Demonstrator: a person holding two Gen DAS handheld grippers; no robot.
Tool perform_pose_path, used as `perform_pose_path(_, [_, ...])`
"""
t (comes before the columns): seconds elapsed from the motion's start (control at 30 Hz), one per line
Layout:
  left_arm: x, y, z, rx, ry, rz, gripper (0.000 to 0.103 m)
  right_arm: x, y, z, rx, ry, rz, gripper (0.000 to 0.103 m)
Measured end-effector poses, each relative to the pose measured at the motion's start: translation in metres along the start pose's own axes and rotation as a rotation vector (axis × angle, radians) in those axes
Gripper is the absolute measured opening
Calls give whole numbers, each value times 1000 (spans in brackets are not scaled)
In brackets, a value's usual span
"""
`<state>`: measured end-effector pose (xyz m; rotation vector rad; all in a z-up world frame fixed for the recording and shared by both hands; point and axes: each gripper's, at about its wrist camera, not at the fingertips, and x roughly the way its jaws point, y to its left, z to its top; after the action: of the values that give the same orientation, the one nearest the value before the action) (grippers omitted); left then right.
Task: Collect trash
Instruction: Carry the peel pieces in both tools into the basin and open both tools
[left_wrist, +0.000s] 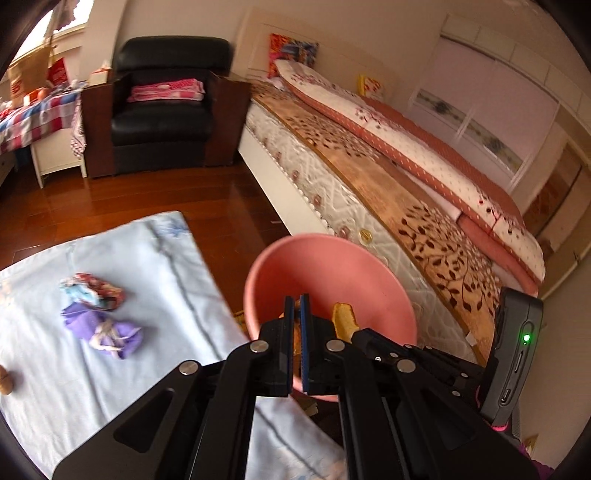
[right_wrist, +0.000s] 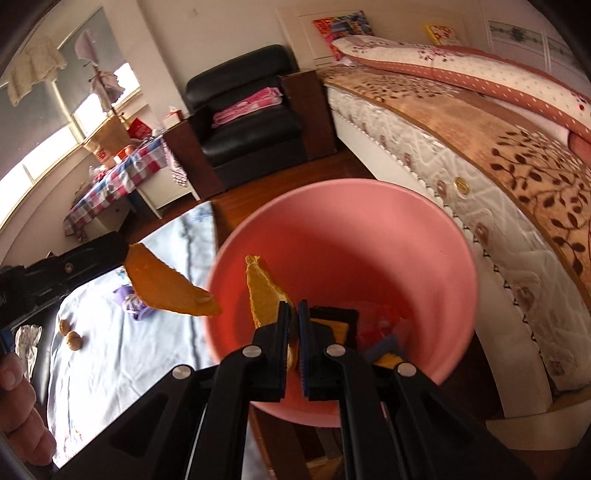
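A pink bin (left_wrist: 328, 273) (right_wrist: 369, 236) stands beside the blue-clothed table (left_wrist: 140, 266). My left gripper (left_wrist: 296, 300) is shut on a piece of orange peel (left_wrist: 296, 345) just in front of the bin's rim. In the right wrist view, the left gripper (right_wrist: 120, 247) comes in from the left, its curved peel (right_wrist: 166, 288) hanging at the bin's left edge. My right gripper (right_wrist: 293, 306) is shut on a second peel (right_wrist: 264, 291) over the bin's mouth; that peel (left_wrist: 343, 319) also shows in the left wrist view. Red scraps and a black-and-yellow sponge (right_wrist: 334, 319) lie inside the bin.
On the cloth lie a crumpled colourful wrapper (left_wrist: 94, 291), a purple wrapper (left_wrist: 110, 334) and walnuts (right_wrist: 73, 339). A bed (left_wrist: 369, 173) runs along the right, with a black armchair (left_wrist: 166, 107) and a checked-cloth table (left_wrist: 33, 118) behind. A hand (right_wrist: 18, 406) shows at lower left.
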<state>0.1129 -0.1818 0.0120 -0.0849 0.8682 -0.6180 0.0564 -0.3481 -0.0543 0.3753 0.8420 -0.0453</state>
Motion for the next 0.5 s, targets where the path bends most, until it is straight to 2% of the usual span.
perform_pose_path(0.23, [40, -25, -8, 68, 47, 48, 2, 7, -25, -2, 26, 13, -24, 5])
perform_pose_path(0.5, [62, -33, -15, 91, 76, 81, 2, 13, -39, -1, 41, 23, -32, 5])
